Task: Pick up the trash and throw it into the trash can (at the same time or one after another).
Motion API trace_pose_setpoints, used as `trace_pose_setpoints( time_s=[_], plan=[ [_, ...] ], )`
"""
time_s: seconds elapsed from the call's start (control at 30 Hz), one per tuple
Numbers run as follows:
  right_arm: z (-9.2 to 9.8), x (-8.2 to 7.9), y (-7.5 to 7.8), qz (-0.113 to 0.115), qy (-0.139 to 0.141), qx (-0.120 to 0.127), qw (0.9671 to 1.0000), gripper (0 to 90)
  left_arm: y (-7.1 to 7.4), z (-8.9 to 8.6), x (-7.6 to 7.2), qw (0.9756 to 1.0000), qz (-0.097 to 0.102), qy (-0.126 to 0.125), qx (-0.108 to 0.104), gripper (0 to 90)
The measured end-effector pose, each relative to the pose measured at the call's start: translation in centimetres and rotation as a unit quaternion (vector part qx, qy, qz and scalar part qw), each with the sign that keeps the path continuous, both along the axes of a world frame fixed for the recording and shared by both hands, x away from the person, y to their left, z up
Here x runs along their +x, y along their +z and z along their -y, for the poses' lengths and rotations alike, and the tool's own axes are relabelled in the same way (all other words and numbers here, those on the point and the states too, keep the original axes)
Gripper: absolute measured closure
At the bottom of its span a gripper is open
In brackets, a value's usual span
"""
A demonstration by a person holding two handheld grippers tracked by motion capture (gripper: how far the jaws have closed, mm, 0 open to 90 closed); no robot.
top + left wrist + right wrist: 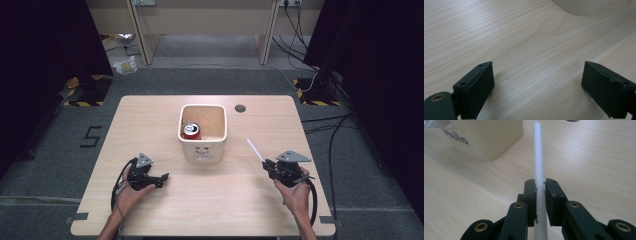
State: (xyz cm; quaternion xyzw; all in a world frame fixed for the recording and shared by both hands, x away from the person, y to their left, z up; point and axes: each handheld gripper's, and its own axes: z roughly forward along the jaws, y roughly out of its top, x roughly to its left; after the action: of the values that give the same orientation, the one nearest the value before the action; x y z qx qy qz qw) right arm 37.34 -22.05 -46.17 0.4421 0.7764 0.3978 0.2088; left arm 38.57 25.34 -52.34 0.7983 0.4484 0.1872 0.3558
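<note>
A white straw (539,155) is clamped between the jaws of my right gripper (540,182), which is shut on it. In the high view the straw (255,150) sticks out up and to the left of the right gripper (267,163), off the tabletop. A cream square bin (203,150) stands mid-table with a red can (191,131) inside. Its wall reads "Hello" (455,136). My left gripper (164,177) rests at the front left of the table, and its jaws stand wide open over bare wood (537,75).
The wooden table (150,120) has a round cable hole (240,108) behind the bin. Cables trail from both grippers. Dark curtains flank the table. Desk legs, floor cables and hazard-taped bases lie beyond the far edge.
</note>
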Motion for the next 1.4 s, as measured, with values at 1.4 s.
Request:
trace_pose_setpoints(
  time_s=[1.4],
  plan=[
    [-5.3,3.5,9.4,0.063,0.074,0.003,0.9952,79.4,0.0,0.0,0.0,1.0000,0.000,-0.001,0.000,10.2]
  ],
)
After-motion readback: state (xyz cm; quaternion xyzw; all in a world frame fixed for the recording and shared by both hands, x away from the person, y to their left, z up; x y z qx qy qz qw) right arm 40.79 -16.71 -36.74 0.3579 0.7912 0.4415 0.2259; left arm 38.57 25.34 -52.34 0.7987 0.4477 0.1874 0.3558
